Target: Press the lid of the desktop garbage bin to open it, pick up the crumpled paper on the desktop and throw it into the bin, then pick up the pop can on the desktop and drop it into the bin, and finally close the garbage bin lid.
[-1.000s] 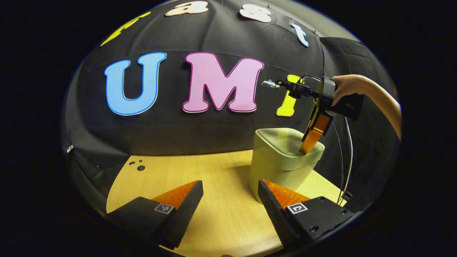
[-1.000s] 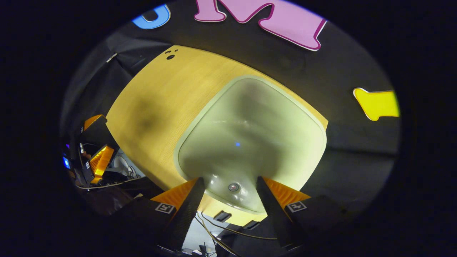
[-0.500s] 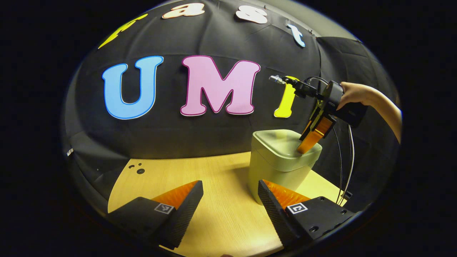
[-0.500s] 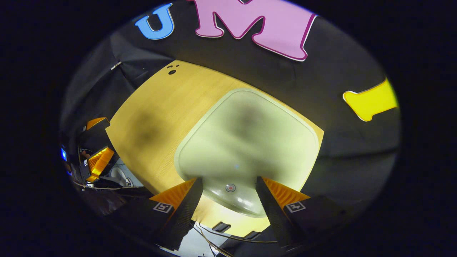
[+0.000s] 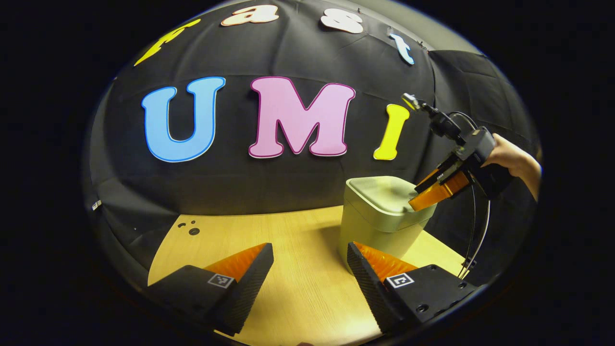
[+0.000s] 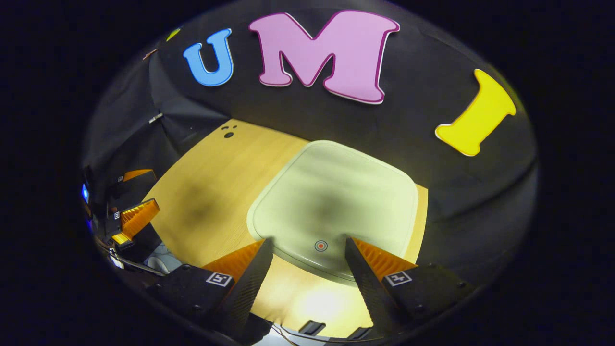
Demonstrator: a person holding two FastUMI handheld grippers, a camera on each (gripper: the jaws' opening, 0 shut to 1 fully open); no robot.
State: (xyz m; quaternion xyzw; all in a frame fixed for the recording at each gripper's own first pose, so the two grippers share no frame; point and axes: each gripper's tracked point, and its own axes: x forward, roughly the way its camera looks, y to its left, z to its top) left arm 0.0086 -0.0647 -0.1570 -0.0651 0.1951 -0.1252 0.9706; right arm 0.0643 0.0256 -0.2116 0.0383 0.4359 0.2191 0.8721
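Observation:
A pale green desktop bin (image 5: 375,230) stands on the wooden table (image 5: 293,293) at the right, its lid (image 5: 384,192) lying flat and shut. In the right gripper view the lid (image 6: 331,192) spreads out just ahead, with a small red ring mark (image 6: 321,245) near its close edge. My right gripper (image 6: 307,242) is open, its fingers either side of that mark, tips at the lid's near edge. From the left gripper view the right gripper (image 5: 417,203) slants down onto the lid's right edge, held by a hand (image 5: 511,161). My left gripper (image 5: 310,247) is open and holds nothing, low over the table in front of the bin.
Small dark holes (image 5: 192,229) mark the table's far left corner. Cables (image 5: 475,240) hang down beside the bin on the right. The black cloth wall stands close behind the bin. In the right gripper view the left gripper (image 6: 132,218) sits off the table's left side.
The right gripper has tilted back from steeply down to a shallower angle and pulled toward the lid's near edge. The lid now sits flat. The left gripper has barely moved.

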